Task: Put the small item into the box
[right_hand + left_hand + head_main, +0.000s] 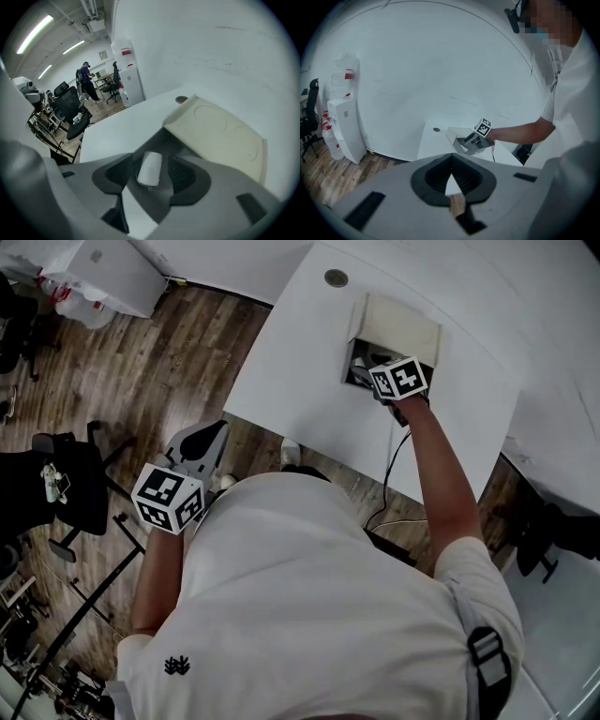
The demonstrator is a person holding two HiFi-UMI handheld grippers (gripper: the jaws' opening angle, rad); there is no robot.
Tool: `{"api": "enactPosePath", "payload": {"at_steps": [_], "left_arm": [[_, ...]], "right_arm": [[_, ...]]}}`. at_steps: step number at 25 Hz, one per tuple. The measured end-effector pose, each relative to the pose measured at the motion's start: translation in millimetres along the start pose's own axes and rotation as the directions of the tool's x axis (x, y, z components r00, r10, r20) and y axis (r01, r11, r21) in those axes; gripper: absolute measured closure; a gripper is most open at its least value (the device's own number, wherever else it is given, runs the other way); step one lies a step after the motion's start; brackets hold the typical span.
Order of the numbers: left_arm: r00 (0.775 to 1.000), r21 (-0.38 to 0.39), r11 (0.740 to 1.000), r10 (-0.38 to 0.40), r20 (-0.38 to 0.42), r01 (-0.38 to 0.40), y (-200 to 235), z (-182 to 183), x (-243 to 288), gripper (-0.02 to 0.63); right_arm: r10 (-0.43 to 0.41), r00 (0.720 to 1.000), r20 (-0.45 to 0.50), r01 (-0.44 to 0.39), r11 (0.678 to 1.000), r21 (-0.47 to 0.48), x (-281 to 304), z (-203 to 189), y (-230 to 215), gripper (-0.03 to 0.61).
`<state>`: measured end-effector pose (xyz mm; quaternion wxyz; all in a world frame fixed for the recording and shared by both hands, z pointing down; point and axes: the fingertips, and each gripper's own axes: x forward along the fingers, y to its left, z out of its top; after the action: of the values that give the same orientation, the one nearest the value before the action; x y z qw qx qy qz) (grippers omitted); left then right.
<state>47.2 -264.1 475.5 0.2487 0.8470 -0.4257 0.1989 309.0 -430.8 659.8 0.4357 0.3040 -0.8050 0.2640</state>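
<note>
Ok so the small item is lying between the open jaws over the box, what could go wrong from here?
The small item lies in the box between the open jaws of the right hand-held gripper, so a crooked pull-out could brush it and drag it out. The raised box lid stands close beside the gripper; bumping it might shift the box. The cable trailing off the table could snag.

The small item (150,168) is white, the box (220,133) cream, the floor (150,381) brown wood-grain.
</note>
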Motion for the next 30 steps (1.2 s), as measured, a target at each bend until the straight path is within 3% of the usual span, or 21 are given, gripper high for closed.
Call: {"api": "enactPosePath", "payload": {"at_steps": [7, 14, 30], "left_arm": [[0.999, 0.012, 0.999, -0.040, 0.021, 0.040, 5, -9, -25, 0.607], [0.997, 0.010, 0.998, -0.063, 0.037, 0.063, 24, -33, -62, 0.607], [0.990, 0.004, 0.992, -0.128, 0.064, 0.128, 43, -100, -166, 0.607]], "right_arm": [[-0.100, 0.985, 0.143, 0.098, 0.995, 0.025, -42, 21, 23, 0.387], [-0.178, 0.937, 0.299, 0.167, 0.984, 0.060, -83, 36, 90, 0.560], [0.005, 0.916, 0.400, -0.028, 0.998, 0.050, -86, -1, 350, 0.572]]}}
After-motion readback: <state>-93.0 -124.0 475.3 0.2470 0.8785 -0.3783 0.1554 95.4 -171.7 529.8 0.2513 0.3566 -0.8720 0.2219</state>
